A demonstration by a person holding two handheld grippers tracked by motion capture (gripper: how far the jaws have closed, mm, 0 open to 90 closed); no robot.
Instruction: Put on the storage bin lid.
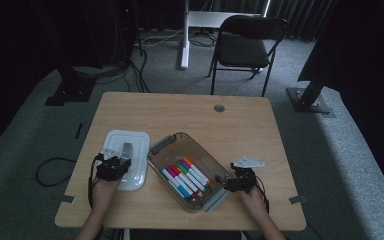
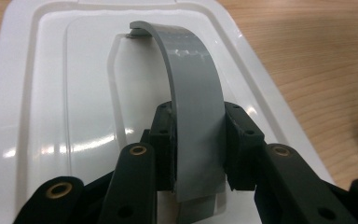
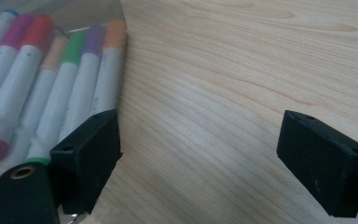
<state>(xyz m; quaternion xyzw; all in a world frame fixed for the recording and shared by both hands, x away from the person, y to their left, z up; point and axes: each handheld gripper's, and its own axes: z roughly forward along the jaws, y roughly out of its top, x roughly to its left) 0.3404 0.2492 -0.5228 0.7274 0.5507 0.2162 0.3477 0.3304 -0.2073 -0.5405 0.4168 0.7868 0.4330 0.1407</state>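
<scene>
A white lid (image 1: 139, 145) lies flat on the wooden table (image 1: 190, 112), left of a clear plastic bin (image 1: 203, 150) that holds several coloured markers (image 1: 186, 177). The lid's grey arched handle (image 2: 193, 93) stands up from the lid (image 2: 42, 93). My left gripper (image 2: 200, 140) is shut on the handle, with a black pad against each side. In the high view the left gripper (image 1: 120, 161) sits at the lid's near end. My right gripper (image 1: 231, 183) rests at the bin's right near corner. In its own view the right gripper (image 3: 200, 161) is open over bare wood, the markers (image 3: 51, 88) beside its left jaw.
Grey latches sit at the bin's far left end (image 1: 161, 144) and near right end (image 1: 215, 199). A cable hole (image 1: 219, 108) marks the table's far edge. Beyond the table stand a black chair (image 1: 245, 42) and a white post (image 1: 185, 35). A cable (image 1: 50, 172) loops on the floor at left.
</scene>
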